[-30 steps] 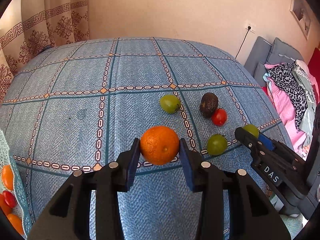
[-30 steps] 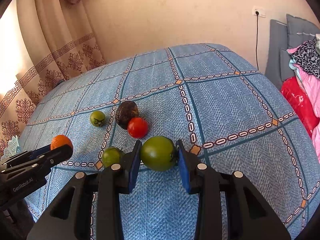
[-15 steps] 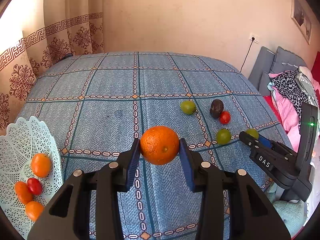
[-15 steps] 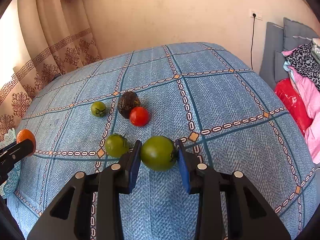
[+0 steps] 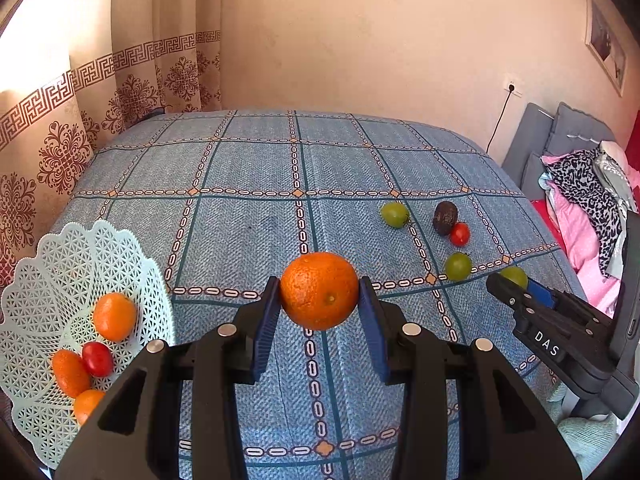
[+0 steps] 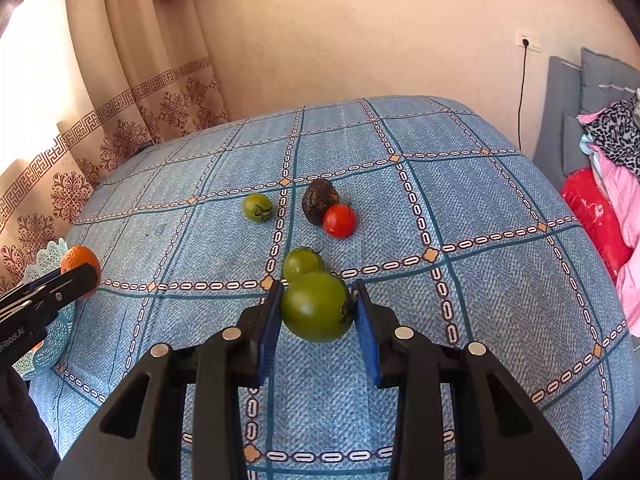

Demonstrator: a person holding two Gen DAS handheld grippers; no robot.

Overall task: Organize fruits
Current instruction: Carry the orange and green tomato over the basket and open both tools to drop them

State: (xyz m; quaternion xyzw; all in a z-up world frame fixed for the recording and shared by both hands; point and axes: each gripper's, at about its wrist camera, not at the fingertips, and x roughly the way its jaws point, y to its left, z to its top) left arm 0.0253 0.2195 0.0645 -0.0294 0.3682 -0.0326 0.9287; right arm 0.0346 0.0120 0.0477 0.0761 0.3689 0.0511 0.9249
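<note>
My left gripper (image 5: 319, 308) is shut on an orange (image 5: 319, 290), held above the blue checked cloth. To its lower left stands a pale lattice basket (image 5: 44, 264) holding oranges and a red tomato (image 5: 97, 358). My right gripper (image 6: 317, 316) is shut on a large green tomato (image 6: 316, 306) above the cloth. Beyond it lie a green tomato (image 6: 301, 263), a red tomato (image 6: 339, 221), a dark avocado (image 6: 319, 205) and another green tomato (image 6: 257, 207). In the right wrist view the left gripper (image 6: 76, 276) with its orange shows at the left edge.
The blue cloth (image 5: 248, 216) covers a table with a rounded far edge. Patterned curtains (image 5: 120, 92) hang at the back left. A grey sofa with piled clothes (image 5: 588, 188) stands to the right. A cable runs from a wall socket (image 6: 528, 42).
My left gripper has swung left and back with the orange, bringing the basket into view. My right gripper has lifted and drawn back with the green tomato.
</note>
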